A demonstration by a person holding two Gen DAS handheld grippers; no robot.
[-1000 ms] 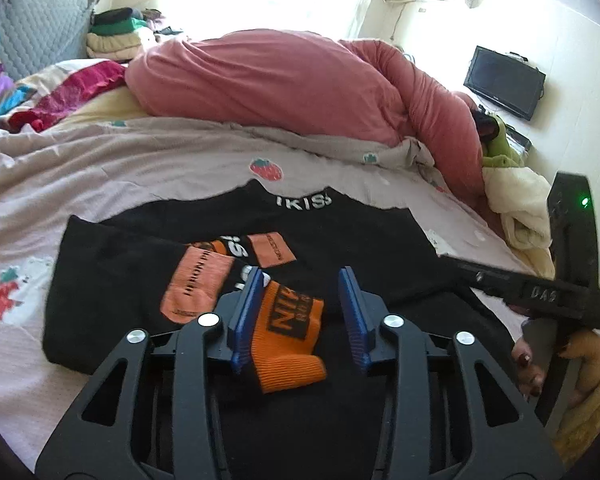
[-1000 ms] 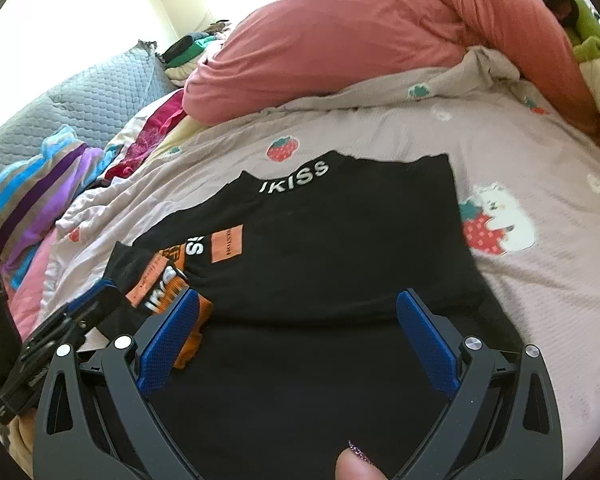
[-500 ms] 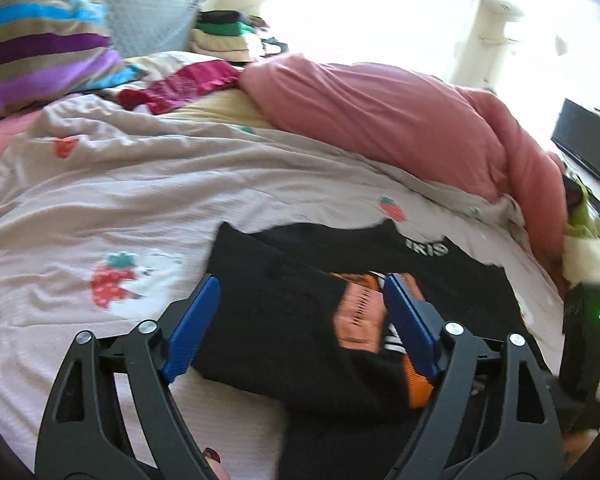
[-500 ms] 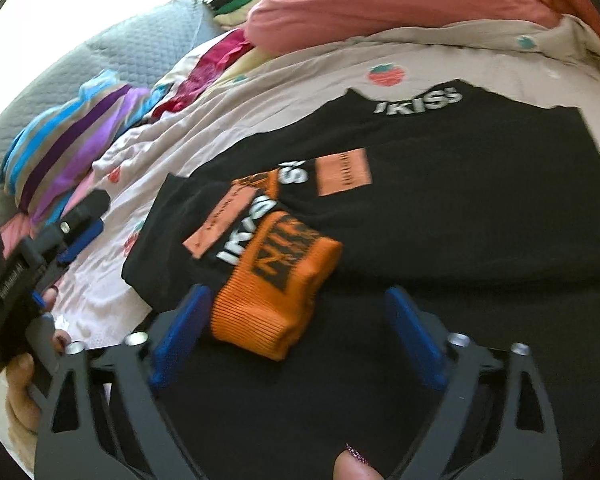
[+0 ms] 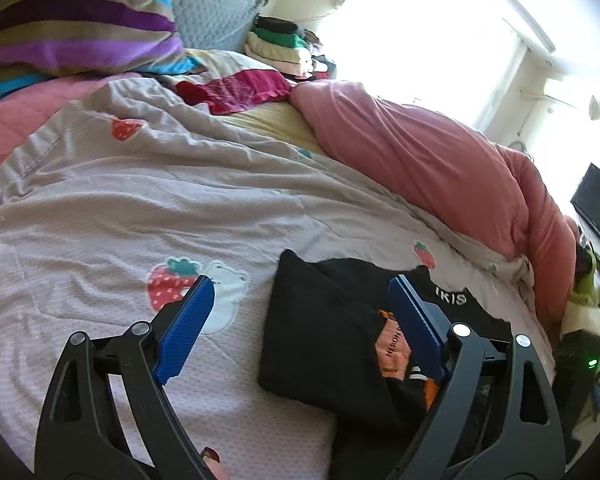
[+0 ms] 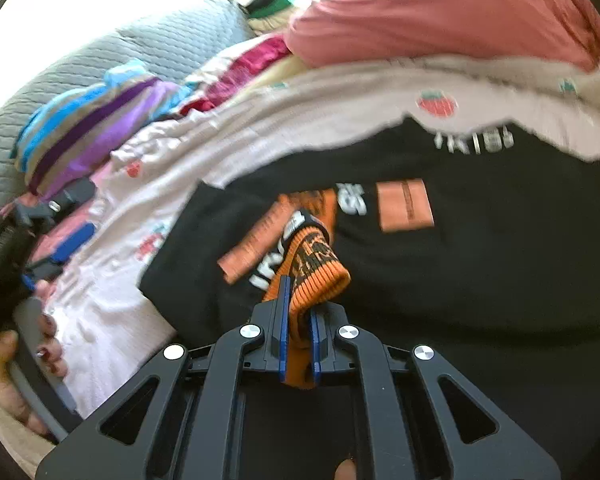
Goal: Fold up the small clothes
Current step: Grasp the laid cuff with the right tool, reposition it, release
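Observation:
A black sweater (image 5: 320, 340) with orange patches and white lettering lies flat on the strawberry-print sheet (image 5: 140, 208). One sleeve is folded across its body. My left gripper (image 5: 300, 284) hovers over the sweater's left edge, its jaws opening, with no cloth pinched between them. In the right wrist view my right gripper (image 6: 299, 300) is shut on the sleeve's orange ribbed cuff (image 6: 316, 276), which rises slightly off the black sweater (image 6: 480, 272). The left gripper (image 6: 60, 236) and the hand holding it show at the left edge there.
A bulky pink duvet (image 5: 420, 160) lies along the far side of the bed. At the head are a striped pillow (image 5: 72, 28), a grey quilted cushion (image 5: 212, 8) and a stack of folded clothes (image 5: 284, 48). A dark screen (image 5: 596, 212) hangs on the right wall.
My left gripper let go of the orange cuff, opened wide and swung left over the sweater's edge. My right gripper moved onto the cuff and shut on it.

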